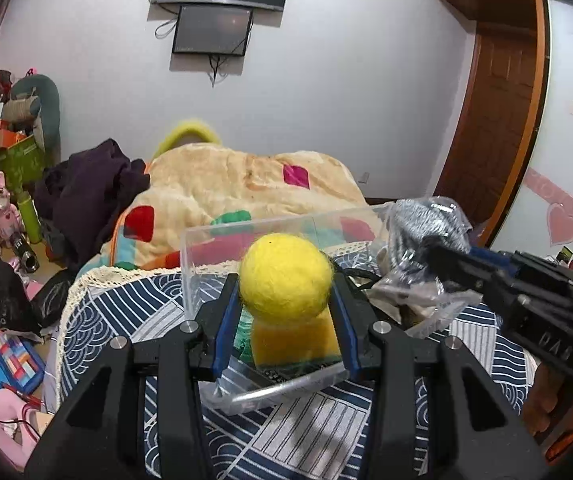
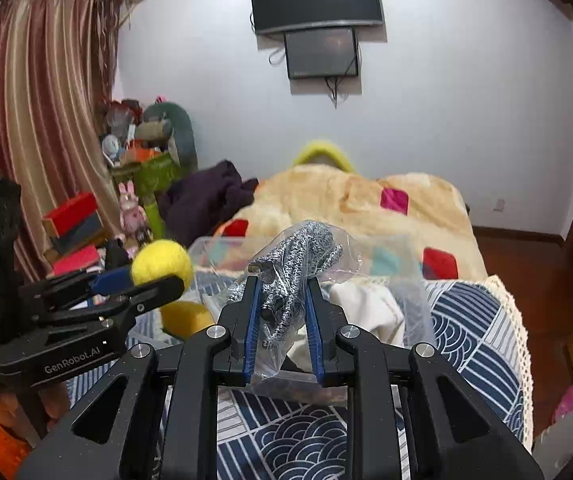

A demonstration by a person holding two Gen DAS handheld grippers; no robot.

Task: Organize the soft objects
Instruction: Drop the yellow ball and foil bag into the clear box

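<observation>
My left gripper (image 1: 286, 292) is shut on a yellow felt ball (image 1: 285, 278) and holds it over a clear plastic box (image 1: 214, 240). A yellow sponge (image 1: 294, 340) lies inside the box under the ball. My right gripper (image 2: 282, 300) is shut on a clear plastic bag of black-and-white cord (image 2: 290, 264), held above the table's right part. In the left wrist view the bag (image 1: 426, 236) and the right gripper (image 1: 438, 256) sit just right of the box. In the right wrist view the ball (image 2: 162, 262) and the left gripper (image 2: 154, 276) are at left.
A blue-and-white patterned tablecloth (image 1: 306, 432) with a lace edge covers the table. A cream cloth (image 2: 366, 312) lies by the box. A bed with a beige blanket (image 1: 226, 188) is behind. Clutter and toys (image 1: 6, 208) fill the left side.
</observation>
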